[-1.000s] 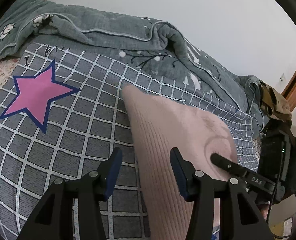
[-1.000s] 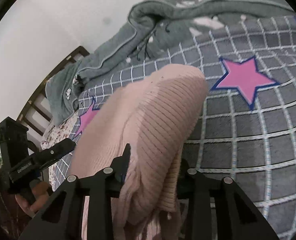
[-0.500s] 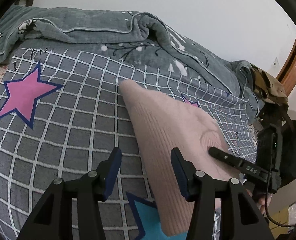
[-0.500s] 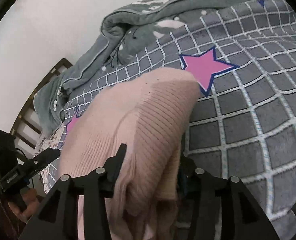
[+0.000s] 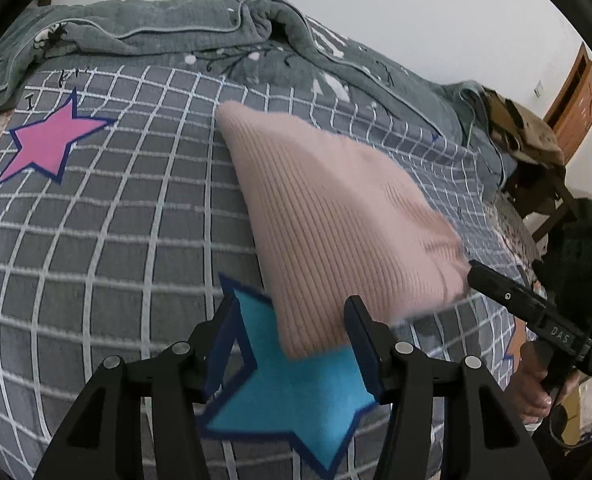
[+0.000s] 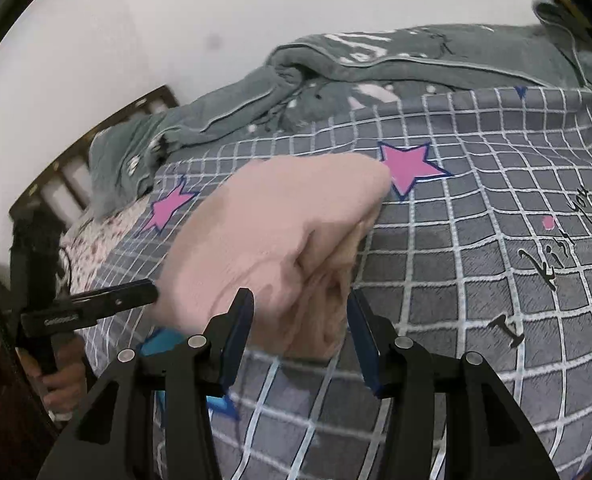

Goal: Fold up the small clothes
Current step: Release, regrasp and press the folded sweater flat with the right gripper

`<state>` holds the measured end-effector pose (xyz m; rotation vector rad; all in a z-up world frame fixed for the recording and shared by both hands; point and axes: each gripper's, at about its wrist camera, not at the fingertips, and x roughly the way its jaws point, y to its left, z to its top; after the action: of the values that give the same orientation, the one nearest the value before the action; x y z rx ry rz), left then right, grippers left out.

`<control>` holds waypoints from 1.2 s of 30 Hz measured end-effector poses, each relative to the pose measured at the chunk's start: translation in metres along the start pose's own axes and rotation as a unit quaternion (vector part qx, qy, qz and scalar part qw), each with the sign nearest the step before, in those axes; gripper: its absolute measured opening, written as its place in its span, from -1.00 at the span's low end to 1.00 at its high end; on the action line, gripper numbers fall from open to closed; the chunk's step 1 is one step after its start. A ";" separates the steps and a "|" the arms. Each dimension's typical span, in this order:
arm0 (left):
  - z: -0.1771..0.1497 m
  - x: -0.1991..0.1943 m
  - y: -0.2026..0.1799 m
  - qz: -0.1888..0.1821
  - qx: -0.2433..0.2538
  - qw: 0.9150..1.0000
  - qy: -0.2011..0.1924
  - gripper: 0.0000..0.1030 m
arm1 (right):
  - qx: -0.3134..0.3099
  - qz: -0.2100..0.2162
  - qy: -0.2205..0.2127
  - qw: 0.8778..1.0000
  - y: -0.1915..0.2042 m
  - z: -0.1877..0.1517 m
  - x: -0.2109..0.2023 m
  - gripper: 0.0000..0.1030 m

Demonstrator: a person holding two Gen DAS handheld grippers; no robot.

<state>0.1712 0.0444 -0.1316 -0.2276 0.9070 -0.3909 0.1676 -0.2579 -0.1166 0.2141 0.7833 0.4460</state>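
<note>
Pink knit garment [image 5: 335, 232] folded on the checked bed [image 5: 96, 240].
Left tongs [image 5: 292, 340] and right tongs [image 6: 301, 336] both gape empty, garment just ahead.

Right tongs [image 6: 301, 334] stand parted around the folded pink sweater [image 6: 272, 236].

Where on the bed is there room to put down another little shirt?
There is bare checked sheet between the pink star and the pink knit top, in the left camera. In the right camera there is more to the right of the top, around the black writing. It is crowded at the back, where the rumpled grey quilt lies.
</note>
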 end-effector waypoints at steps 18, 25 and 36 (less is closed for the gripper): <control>-0.018 0.005 -0.015 0.057 0.046 0.997 -0.010 -0.50 | 0.067 0.022 -0.045 0.997 -0.007 -0.004 0.006 -0.89; -0.024 0.006 -0.013 0.078 0.061 0.995 0.007 -0.43 | 0.047 0.007 0.017 0.999 -0.005 -0.010 0.033 -0.75; -0.026 -0.020 0.042 0.062 -0.049 0.997 -0.019 0.07 | 0.079 -0.028 -0.011 0.996 -0.012 0.041 0.054 -0.41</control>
<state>0.1493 0.0907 -0.1472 -0.2672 0.8984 -0.2268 0.2342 -0.2439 -0.1265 0.3426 0.8011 0.3292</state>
